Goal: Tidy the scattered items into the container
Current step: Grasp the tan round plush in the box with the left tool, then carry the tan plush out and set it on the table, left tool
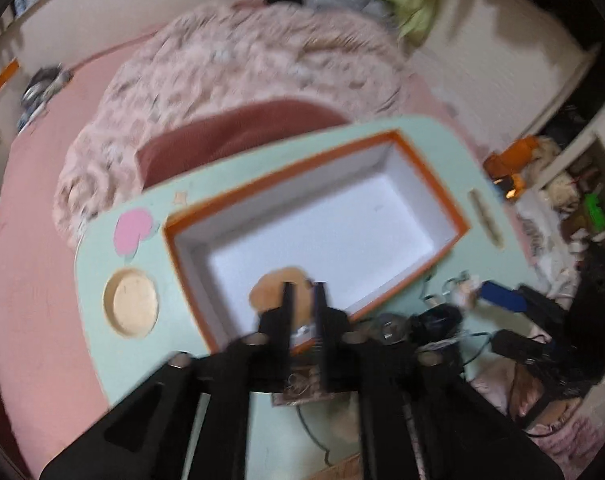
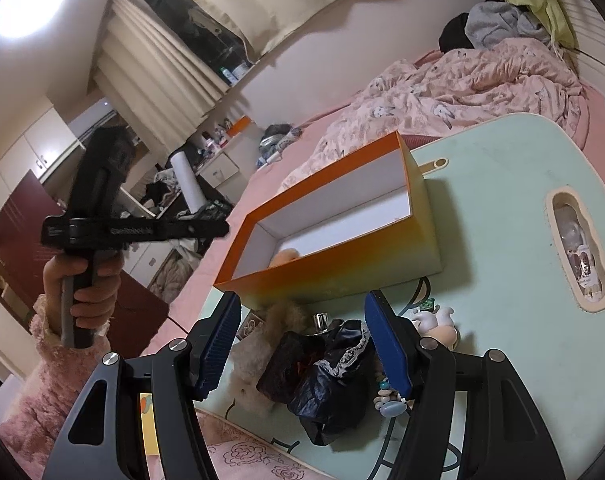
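Orange-rimmed box (image 2: 334, 236) holds one plush (image 2: 285, 257) — right gripper (image 2: 302, 344) jaws released, left gripper (image 1: 304, 300) jaws nearly clenched, state unclear.

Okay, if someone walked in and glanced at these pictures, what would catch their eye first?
Likely the orange-rimmed box open on the mint-green table, holding one tan plush toy at its near end. Next, the clutter in front of it, a black bag between the open right gripper's blue pads.

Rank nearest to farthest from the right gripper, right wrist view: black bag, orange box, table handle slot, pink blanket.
From the right gripper:
1. black bag, between the open fingers.
2. orange box, just ahead on the table.
3. handle slot, far right of the tabletop.
4. pink blanket, on the bed beyond.
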The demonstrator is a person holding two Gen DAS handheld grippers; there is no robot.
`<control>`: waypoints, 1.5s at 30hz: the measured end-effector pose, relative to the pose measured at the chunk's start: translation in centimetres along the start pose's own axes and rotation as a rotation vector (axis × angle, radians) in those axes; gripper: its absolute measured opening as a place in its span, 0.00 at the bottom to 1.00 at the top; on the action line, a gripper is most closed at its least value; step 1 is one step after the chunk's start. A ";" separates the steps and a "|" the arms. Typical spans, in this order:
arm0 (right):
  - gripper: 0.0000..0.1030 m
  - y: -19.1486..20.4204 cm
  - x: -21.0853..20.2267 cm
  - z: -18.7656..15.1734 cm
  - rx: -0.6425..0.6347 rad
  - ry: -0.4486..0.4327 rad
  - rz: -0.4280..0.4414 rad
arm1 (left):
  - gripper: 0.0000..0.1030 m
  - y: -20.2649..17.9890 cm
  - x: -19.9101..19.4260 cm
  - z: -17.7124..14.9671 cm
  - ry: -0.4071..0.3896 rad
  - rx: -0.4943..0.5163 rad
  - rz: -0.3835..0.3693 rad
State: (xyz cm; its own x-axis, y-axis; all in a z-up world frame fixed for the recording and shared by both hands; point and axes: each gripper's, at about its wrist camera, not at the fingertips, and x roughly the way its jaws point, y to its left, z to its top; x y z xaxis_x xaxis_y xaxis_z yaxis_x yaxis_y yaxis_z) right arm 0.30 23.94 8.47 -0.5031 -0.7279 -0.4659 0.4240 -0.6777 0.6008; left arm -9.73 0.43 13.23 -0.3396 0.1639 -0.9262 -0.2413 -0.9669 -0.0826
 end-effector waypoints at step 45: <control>0.63 0.0 -0.6 -0.1 0.028 -0.034 -0.019 | 0.36 -3.9 -0.6 -12.6 -0.264 -0.068 -0.067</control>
State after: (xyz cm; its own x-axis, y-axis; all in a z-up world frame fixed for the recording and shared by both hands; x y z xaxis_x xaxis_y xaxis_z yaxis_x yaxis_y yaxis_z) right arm 0.63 24.36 8.69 -0.5363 -0.7108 -0.4552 0.3931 -0.6876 0.6105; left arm 2.87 1.68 9.44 -0.5521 0.2640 -0.7909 -0.2121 -0.9618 -0.1730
